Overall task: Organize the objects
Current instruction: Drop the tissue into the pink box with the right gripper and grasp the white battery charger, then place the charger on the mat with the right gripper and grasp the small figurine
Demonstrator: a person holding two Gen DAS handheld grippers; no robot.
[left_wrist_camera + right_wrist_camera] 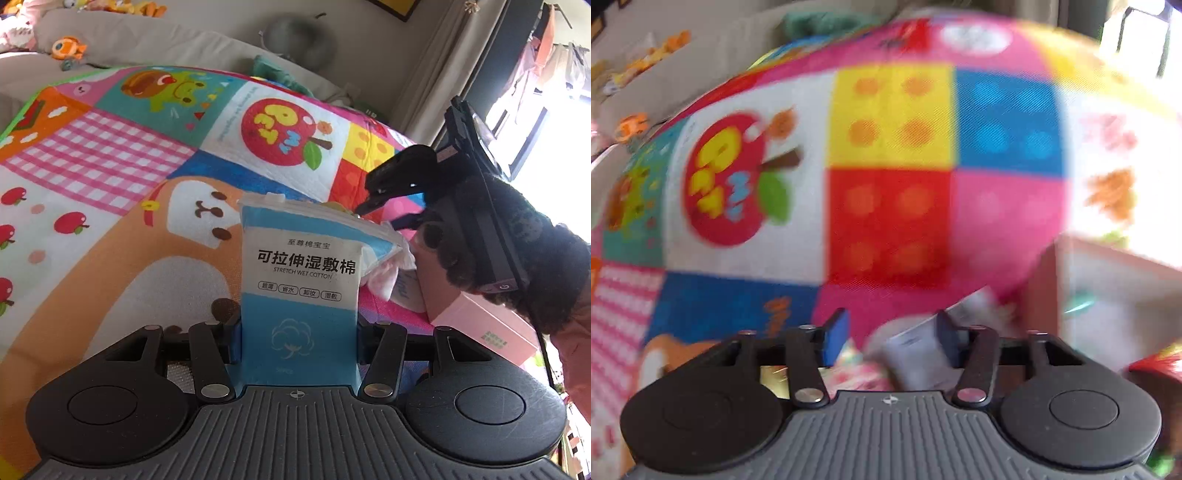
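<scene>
The left gripper (297, 343) clamps an upright cotton-pad packet (299, 280) above a bright patchwork play mat (110, 155) beside a grey sofa (122, 37).

Both views are lit by daylight from a blown-out white window (546, 155) at the far right, where all detail is lost to glare. In the left wrist view the picture is sharp: the black print on the blue-and-white plastic pack of cotton pads (301, 280) is crisply rendered, and the colourful patchwork cartoon play mat (147, 177) is evenly lit, with only soft shadows. Strong fisheye bending is seen — the mat bulges like a dome and the edges are curved. The right wrist view is heavily smeared by motion blur; only the black-and-grey ribbed gripper body (890, 424) near the lens is kept reasonably sharp, while the mat's squares are softened throughout.
</scene>
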